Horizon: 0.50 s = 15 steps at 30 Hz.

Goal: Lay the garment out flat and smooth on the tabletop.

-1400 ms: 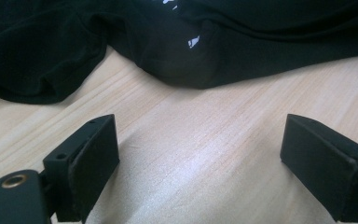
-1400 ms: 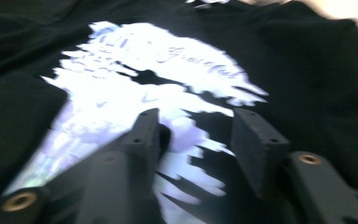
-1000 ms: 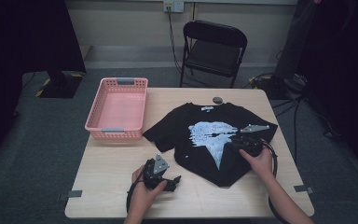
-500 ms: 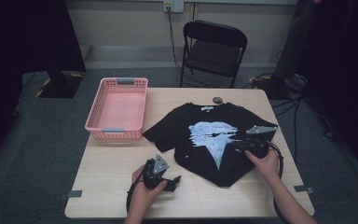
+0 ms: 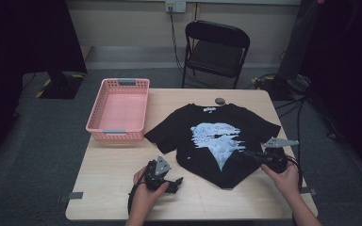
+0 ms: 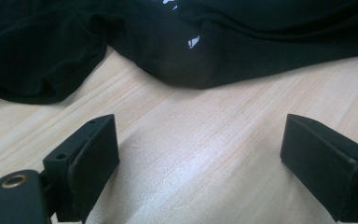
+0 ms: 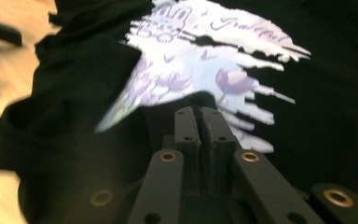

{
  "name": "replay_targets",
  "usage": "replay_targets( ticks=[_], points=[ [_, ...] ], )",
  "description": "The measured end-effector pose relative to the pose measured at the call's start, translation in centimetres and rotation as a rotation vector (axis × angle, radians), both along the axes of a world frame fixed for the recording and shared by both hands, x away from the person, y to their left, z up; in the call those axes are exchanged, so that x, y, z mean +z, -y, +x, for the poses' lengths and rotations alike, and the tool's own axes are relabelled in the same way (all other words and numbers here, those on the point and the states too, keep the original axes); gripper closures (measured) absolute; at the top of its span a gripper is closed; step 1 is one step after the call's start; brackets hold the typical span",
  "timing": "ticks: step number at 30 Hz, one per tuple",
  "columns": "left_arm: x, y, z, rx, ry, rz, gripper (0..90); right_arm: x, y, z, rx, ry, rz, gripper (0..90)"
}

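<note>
A black T-shirt [image 5: 188, 120] with a pale blue and lilac flower print lies on the wooden table [image 5: 113, 169], its lower part bunched toward the front. My right gripper [image 5: 249, 153] rests on the shirt's right lower part. In the right gripper view that gripper [image 7: 199, 113] is shut, and a hump of the black shirt [image 7: 335, 116] rises at its tips over the print. My left gripper [image 5: 176, 181] lies on bare wood just left of the hem. It is open [image 6: 200, 158], with nothing between the jaws and the shirt's edge [image 6: 261, 37] a short way ahead.
A pink plastic basket [image 5: 118, 135] sits at the table's left edge, empty. A small grey round object [image 5: 220, 100] lies beyond the shirt's collar. A black folding chair [image 5: 215, 52] stands behind the table. Cables trail on the floor at the right.
My right gripper has shifted a little to the right and toward the person on the shirt. The left gripper has stayed where it was.
</note>
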<state>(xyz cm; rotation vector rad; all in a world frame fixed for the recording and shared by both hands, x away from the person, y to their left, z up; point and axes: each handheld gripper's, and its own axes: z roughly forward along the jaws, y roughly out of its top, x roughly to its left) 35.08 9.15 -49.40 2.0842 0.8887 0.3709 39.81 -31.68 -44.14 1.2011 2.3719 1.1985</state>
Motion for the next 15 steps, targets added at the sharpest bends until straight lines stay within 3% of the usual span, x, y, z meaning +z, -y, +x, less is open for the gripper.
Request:
replay_targets(
  ticks=[3, 15],
  points=[
    [0.0, 0.0, 0.0, 0.000, 0.000, 0.000, 10.9, -0.1, 0.5, -1.2, 0.008, 0.014, -0.019, 86.0],
    [0.0, 0.0, 0.0, 0.000, 0.000, 0.000, 10.9, -1.3, 3.4, -4.8, -0.027, -0.018, 0.037, 85.6]
  ],
)
